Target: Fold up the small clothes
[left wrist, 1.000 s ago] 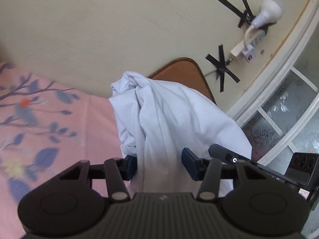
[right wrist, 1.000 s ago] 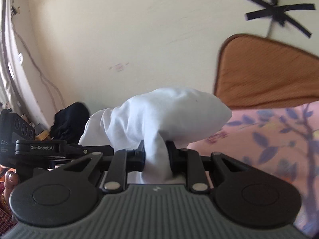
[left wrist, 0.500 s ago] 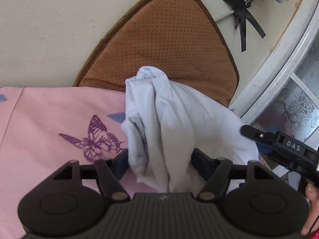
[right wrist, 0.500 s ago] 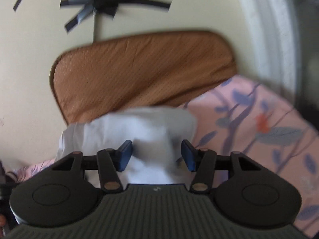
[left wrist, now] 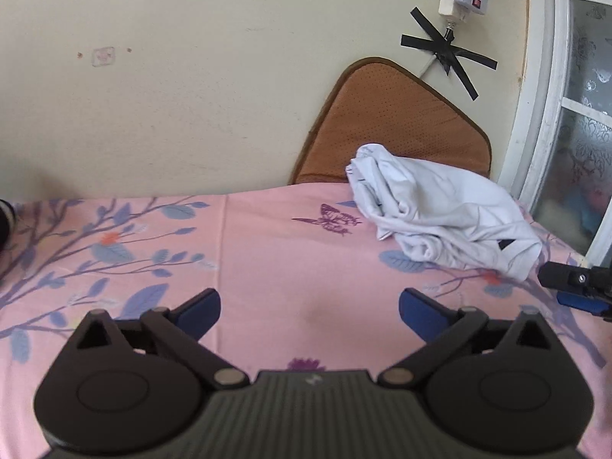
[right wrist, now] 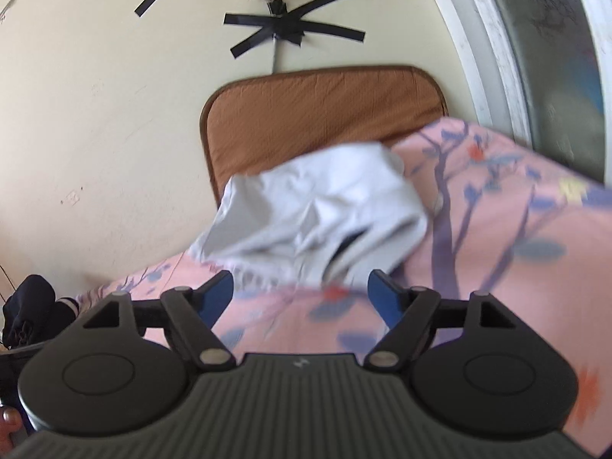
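The crumpled white garment (left wrist: 443,222) was seen ahead-right of the left gripper (left wrist: 310,311), nearer the right gripper (right wrist: 300,294), both jaws opening and empty.

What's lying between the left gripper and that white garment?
Only bare pink floral sheet, seen in the left wrist view. The opening left gripper holds nothing; the white garment lies crumpled beyond.

Right view blurs the white garment (right wrist: 317,210), perhaps crumpled.
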Tool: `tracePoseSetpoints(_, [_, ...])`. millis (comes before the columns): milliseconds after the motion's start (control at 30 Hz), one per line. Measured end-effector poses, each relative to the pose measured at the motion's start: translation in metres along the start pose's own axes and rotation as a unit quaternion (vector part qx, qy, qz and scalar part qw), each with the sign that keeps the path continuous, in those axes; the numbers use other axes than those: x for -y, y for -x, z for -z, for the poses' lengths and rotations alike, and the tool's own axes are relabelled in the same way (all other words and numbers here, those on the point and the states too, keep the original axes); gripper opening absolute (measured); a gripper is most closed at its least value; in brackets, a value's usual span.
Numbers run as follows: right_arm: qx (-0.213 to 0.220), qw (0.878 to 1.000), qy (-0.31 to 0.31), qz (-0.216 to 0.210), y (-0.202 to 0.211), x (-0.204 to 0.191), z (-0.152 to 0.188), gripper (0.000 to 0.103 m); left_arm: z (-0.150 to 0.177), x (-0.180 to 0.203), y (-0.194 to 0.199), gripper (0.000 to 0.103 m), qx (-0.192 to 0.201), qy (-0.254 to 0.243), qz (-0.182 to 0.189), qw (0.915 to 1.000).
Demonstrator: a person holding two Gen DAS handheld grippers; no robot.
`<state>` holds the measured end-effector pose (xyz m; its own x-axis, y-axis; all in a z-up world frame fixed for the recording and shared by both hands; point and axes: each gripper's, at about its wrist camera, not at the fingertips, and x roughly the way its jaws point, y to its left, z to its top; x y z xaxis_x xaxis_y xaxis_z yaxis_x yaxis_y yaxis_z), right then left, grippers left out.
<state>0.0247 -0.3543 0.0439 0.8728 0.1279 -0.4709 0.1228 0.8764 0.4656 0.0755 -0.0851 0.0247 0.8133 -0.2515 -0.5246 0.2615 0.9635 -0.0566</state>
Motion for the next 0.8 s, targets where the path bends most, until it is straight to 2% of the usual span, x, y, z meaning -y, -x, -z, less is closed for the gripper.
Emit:
tracePoseSetpoints(167, [0.014,0.999,-0.014,0.027,0.017,-0.018,0.042,0.083,0.026,-0.016,0.029,0.103,0.030,0.013,-0.036,0.9988])
tracePoseSetpoints(333, [0.029,0.998,-0.009,0.047,0.025,-0.030,0.058,0.083,0.037,-0.021,0.042,0.103,0.051,0.022,-0.045,0.9975])
tracePoseSetpoints(433, [0.047,0.998,-0.002,0.052,0.030,-0.031,0.062,0.084,0.039,-0.015,0.045,0.103,0.063,0.001,-0.053,0.9966])
tracePoseSetpoints(567, [0.041,0.998,-0.015,0.050,0.027,-0.026,0.061,0.084,0.040,-0.003,0.039,0.103,0.037,-0.050,-0.039,0.9973])
tracePoseSetpoints(633, [0.037,0.998,-0.015,0.048,0.027,-0.025,0.061,0.084,0.042,0.003,0.037,0.103,0.030,-0.065,-0.043,0.9965])
tracePoseSetpoints(700, [0.037,0.998,-0.010,0.044,0.027,-0.026,0.062,0.086,0.043,0.002,0.039,0.103,0.036,-0.062,-0.044,0.9965])
tracePoseSetpoints(800, [0.034,0.999,-0.001,0.040,0.027,-0.030,0.063,0.088,0.045,-0.003,0.039,0.103,0.029,-0.052,-0.023,0.9980])
